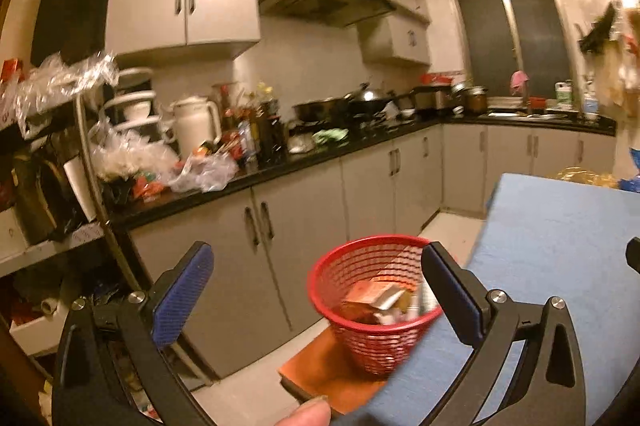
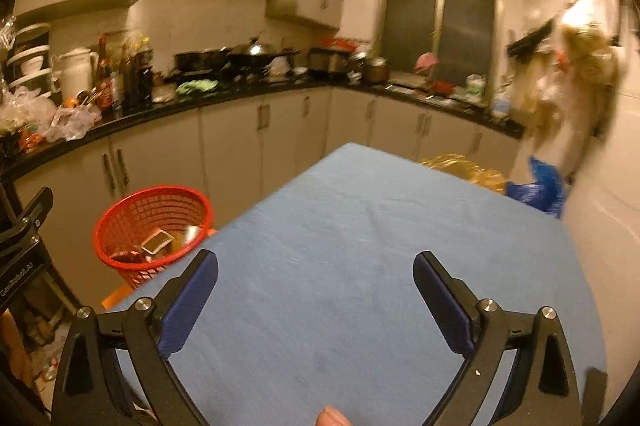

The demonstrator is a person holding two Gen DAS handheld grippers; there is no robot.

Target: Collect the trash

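A red mesh waste basket [image 1: 360,338] stands on an orange stool beside the blue-covered table [image 1: 560,250]. It holds cartons and wrappers [image 1: 376,300]. My left gripper [image 1: 318,258] is open and empty, held above and just in front of the basket. In the right wrist view the basket [image 2: 120,226] stands at the table's left edge, with trash [image 2: 158,244] inside. My right gripper [image 2: 316,262] is open and empty above the blue tabletop [image 2: 360,226]. The left gripper's body shows at the left edge of that view.
A black counter [image 1: 320,156] crowded with pots, bottles, a white jug [image 1: 196,124] and plastic bags runs along the left and back walls over grey cabinets. A yellow bag [image 2: 464,166] and a blue bag [image 2: 540,186] lie at the table's far end. Shelves stand far left.
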